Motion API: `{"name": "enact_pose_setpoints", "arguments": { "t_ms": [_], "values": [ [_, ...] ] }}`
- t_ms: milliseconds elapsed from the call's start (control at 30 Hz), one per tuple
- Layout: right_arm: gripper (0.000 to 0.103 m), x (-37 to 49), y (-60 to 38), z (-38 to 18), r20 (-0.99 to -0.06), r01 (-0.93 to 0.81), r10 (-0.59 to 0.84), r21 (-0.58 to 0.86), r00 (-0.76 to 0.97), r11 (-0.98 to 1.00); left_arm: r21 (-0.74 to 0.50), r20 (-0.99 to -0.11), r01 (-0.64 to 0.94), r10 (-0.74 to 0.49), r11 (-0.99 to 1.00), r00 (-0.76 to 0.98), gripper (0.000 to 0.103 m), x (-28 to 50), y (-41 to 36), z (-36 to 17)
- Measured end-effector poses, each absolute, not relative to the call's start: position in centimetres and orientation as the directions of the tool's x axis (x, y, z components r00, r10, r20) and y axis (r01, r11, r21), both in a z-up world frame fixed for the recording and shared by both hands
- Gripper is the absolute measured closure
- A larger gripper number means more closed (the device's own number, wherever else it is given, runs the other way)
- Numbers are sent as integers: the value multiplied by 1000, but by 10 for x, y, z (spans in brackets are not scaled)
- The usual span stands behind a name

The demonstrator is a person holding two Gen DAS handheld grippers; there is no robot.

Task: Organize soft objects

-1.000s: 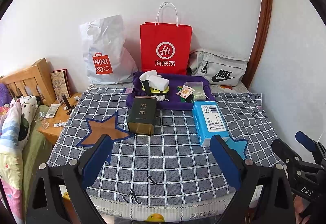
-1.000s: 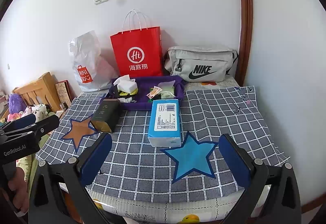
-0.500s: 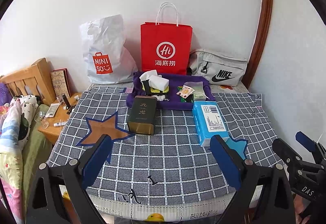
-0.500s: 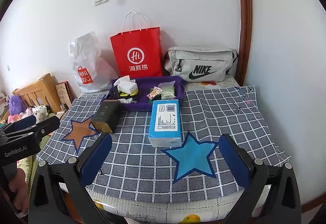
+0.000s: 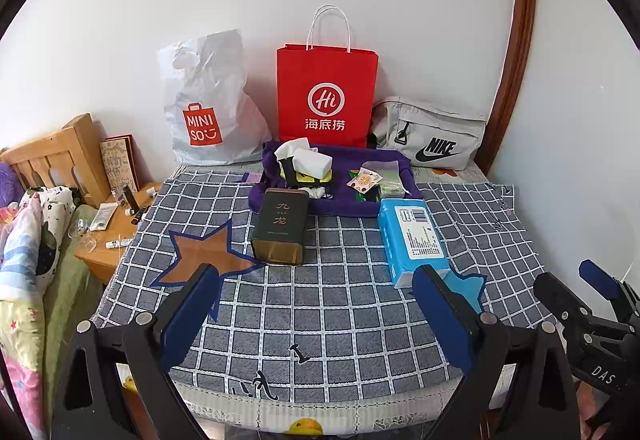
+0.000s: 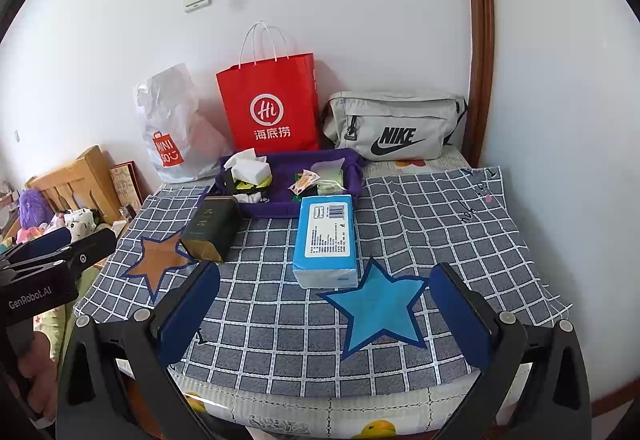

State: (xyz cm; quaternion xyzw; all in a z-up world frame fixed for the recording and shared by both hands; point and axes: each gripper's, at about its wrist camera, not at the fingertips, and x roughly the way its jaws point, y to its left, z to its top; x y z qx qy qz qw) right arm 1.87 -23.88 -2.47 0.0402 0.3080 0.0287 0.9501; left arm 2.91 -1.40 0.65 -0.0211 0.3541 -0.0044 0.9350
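Meanwhile both grippers, left (image 5: 316, 316) and right (image 6: 324, 316), hover spread wide and empty, the blue tissue pack (image 6: 326, 240) lying just ahead of the right one's fingers beside the dark tea tin (image 6: 212, 234).

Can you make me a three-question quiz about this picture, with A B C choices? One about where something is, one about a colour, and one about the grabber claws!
1. Where is the blue tissue pack?
A. in the purple tray
B. on the checked cloth
C. in the red bag

2. What colour is the star beside the dark tin?
A. brown
B. green
C. pink

3. How are the two grippers?
A. both open
B. both shut
C. one holding the tin

Answers:
1 B, it lies flat in front of the purple tray.
2 A, brown with a blue edge.
3 A, the left gripper and right gripper hold nothing, fingers wide apart.
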Motion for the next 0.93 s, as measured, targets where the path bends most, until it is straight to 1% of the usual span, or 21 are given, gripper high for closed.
{"name": "enact_pose_setpoints", "arguments": {
  "t_ms": [933],
  "values": [
    [0,14,-232,-27,-574,-35,88,103,814,994,-34,-657,-9,-15,999,754,5,34,-12,9]
  ]
}}
